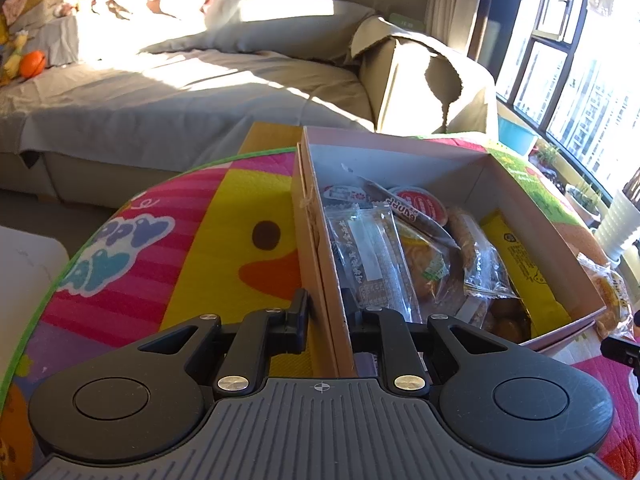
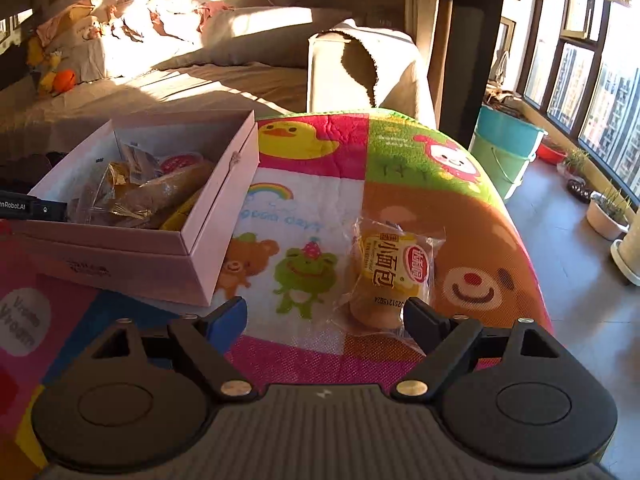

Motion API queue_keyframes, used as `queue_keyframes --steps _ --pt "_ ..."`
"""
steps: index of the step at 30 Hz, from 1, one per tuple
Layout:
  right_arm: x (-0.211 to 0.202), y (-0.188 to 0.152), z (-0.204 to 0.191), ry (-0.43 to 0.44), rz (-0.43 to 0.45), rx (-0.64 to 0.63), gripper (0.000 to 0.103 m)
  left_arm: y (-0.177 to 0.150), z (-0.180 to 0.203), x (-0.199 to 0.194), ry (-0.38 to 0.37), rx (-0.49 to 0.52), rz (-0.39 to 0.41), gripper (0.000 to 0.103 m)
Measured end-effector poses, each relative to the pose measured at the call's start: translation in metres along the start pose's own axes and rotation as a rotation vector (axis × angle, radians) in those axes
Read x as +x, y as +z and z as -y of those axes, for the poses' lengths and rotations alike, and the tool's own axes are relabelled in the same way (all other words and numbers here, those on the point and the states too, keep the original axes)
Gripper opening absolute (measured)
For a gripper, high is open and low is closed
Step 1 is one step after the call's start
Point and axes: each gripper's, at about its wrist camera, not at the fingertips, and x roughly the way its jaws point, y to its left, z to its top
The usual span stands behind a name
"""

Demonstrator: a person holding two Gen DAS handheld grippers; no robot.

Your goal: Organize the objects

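Observation:
A pink cardboard box (image 1: 316,232) full of wrapped snacks (image 1: 420,256) stands on a colourful cartoon mat (image 1: 180,240). My left gripper (image 1: 326,316) is shut on the box's near left wall, one finger outside and one inside. In the right wrist view the box (image 2: 224,208) is at the left. A wrapped small bread (image 2: 388,268) lies on the mat (image 2: 304,200) just ahead of my right gripper (image 2: 326,316), which is open and empty. The bread sits close to the right finger. It also shows at the right edge of the left wrist view (image 1: 610,300).
A beige sofa (image 1: 200,80) with cushions and toys stands behind the mat. A teal bucket (image 2: 508,140) and potted plants (image 2: 608,212) stand by the window on the right. The mat's edge drops off to the tiled floor (image 2: 576,280) on the right.

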Motion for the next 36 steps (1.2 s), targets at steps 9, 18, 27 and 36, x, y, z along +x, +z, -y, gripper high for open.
queue_keyframes --steps 9,18,27,36 --pt "0.046 0.02 0.027 -0.132 -0.042 0.113 0.093 0.001 0.002 0.0 0.007 0.011 -0.004 0.018" --pt "0.063 0.03 0.022 -0.102 -0.092 0.077 0.062 0.002 0.006 -0.009 0.015 0.041 0.022 0.018" --pt "0.012 0.019 0.019 -0.072 -0.113 0.042 0.053 0.006 0.0 -0.012 -0.009 0.032 0.037 0.017" --pt "-0.097 0.04 -0.033 0.119 0.021 -0.087 0.053 0.007 -0.004 -0.01 -0.028 0.009 0.038 0.017"
